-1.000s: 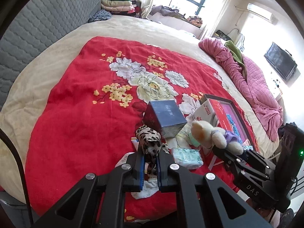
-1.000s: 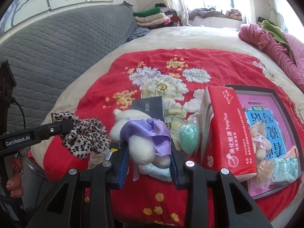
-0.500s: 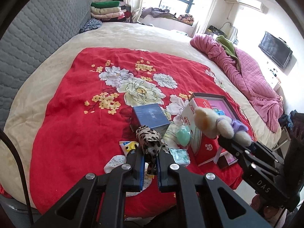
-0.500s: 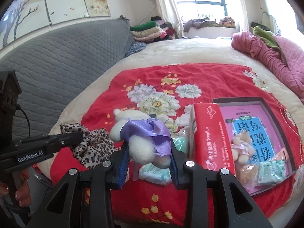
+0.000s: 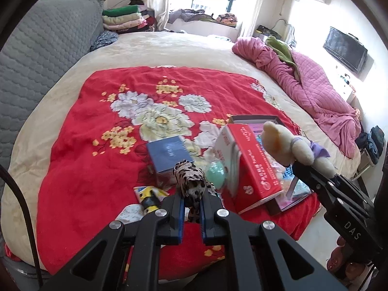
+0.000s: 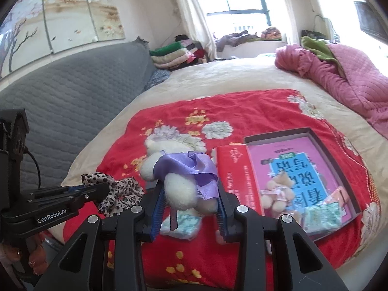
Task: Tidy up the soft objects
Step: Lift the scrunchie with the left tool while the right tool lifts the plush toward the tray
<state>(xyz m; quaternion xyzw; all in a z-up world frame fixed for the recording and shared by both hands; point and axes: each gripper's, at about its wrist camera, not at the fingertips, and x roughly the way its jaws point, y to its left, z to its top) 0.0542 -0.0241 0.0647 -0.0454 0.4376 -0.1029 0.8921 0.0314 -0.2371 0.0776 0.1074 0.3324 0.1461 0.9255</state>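
My left gripper (image 5: 191, 203) is shut on a leopard-print scrunchie (image 5: 190, 181), held in the air above the near edge of the red floral blanket (image 5: 97, 157). It also shows in the right wrist view (image 6: 121, 191). My right gripper (image 6: 189, 206) is shut on a cream plush bear with a purple ribbon (image 6: 179, 174), also lifted; the bear shows at the right of the left wrist view (image 5: 291, 145). A shallow dark tray (image 6: 322, 140) lined with a pink and blue sheet holds a small plush bear (image 6: 276, 191) and tissue packs.
A red tissue box (image 5: 252, 165) stands beside the tray. A blue box (image 5: 167, 155), a mint green sponge (image 5: 215, 172), a tissue pack (image 6: 181, 225) and a yellow packet (image 5: 150, 194) lie on the blanket. A pink quilt (image 5: 310, 84) lies at the right. A grey headboard (image 5: 36, 60) is left.
Both grippers have risen and pulled back from the bed with their objects still held. The bed and the things on it look farther away.
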